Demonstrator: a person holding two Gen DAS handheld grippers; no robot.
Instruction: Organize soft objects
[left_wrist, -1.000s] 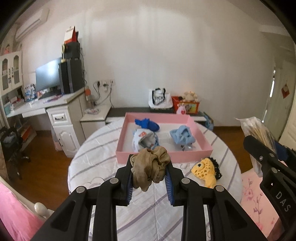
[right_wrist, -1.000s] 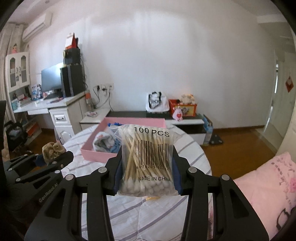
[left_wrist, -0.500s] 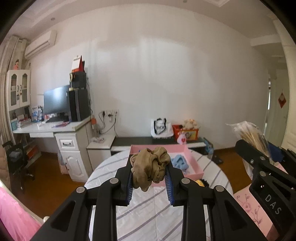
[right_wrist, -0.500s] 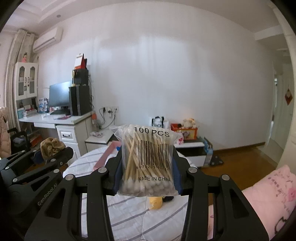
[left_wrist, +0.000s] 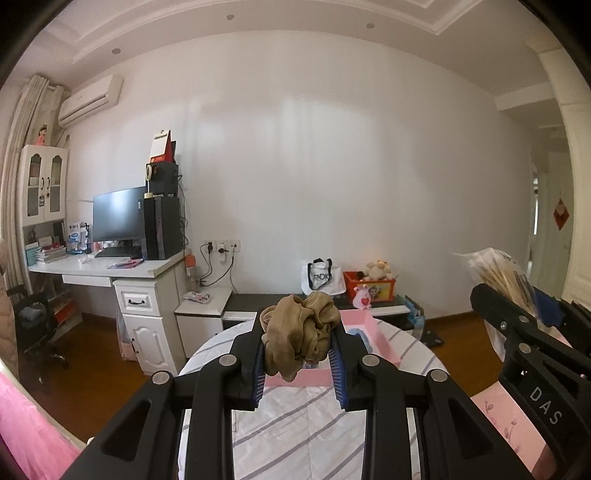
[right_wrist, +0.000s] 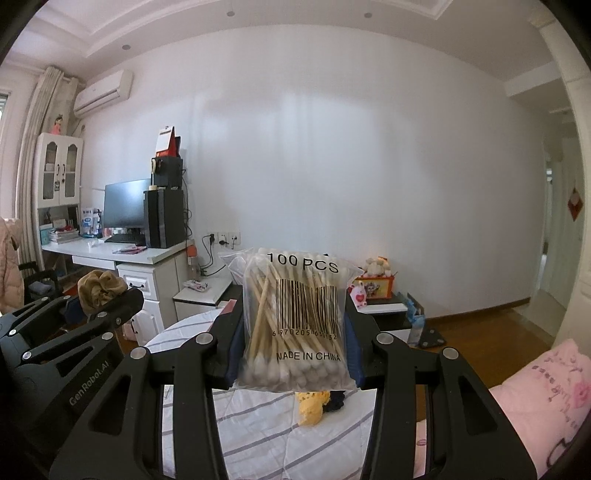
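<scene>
1. Clamping one bunched brown cloth (left_wrist: 298, 334) between its two blue pads, the left gripper (left_wrist: 298, 363) is seen narrowed tight on the fabric, which bulges above the jaws.
2. One clear bag of cotton swabs (right_wrist: 295, 321), printed "100 PCS", is pinched upright between the jaws of the right gripper (right_wrist: 295, 354), which stand moderately apart on the bag's two side edges.
3. Both grippers are held above one round table (left_wrist: 295, 424) covered in a white cloth with grey stripes.
4. One pink tray (left_wrist: 380, 341) lies on the table, at its far side; it is largely hidden behind the brown cloth, and a patch of one blue item (left_wrist: 357, 333) is seen inside it.
5. One yellow plush toy (right_wrist: 312, 406) lies on the table on the near side of the tray, mostly hidden under the swab bag in the right wrist view.
6. Beside the toy, one small dark thing (right_wrist: 335, 400) is glimpsed; what it is cannot be told.
7. From the left wrist view, the right gripper with its bag is seen to the right of the table; from the right wrist view, the left gripper with its cloth is seen to the left of the table.
8. One white desk (left_wrist: 110, 271) with one dark monitor (left_wrist: 118, 218) stands beyond the table to the left.
</scene>
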